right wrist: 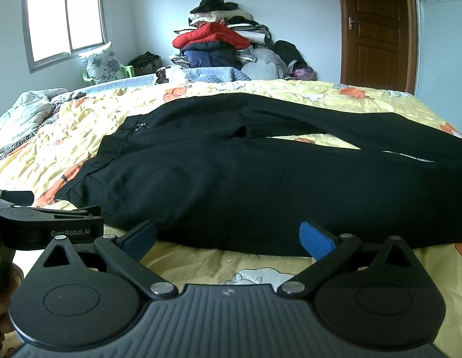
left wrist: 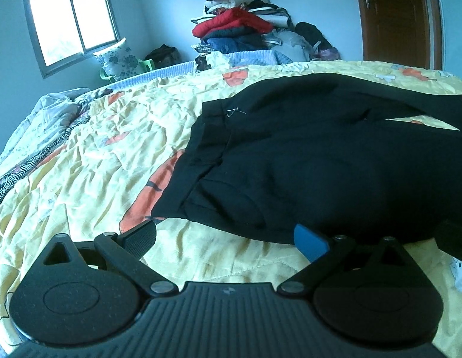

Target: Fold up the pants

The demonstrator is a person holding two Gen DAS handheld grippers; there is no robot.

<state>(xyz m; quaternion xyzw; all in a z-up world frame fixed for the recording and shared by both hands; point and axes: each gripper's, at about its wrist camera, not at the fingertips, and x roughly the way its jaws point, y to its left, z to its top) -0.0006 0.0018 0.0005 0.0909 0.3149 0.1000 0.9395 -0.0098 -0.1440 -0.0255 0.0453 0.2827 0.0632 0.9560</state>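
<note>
While the pants lie unfolded on the bed, both my hand-held grippers gape empty; all folding remains.

The right gripper hangs low over the yellow bedcover, its two fingers spread wide, with nothing between them. Just beyond the fingertips lie the black pants, flat, with the waistband to the left and the legs running to the right. The left gripper shows at the left edge, beside the waistband corner.
</note>
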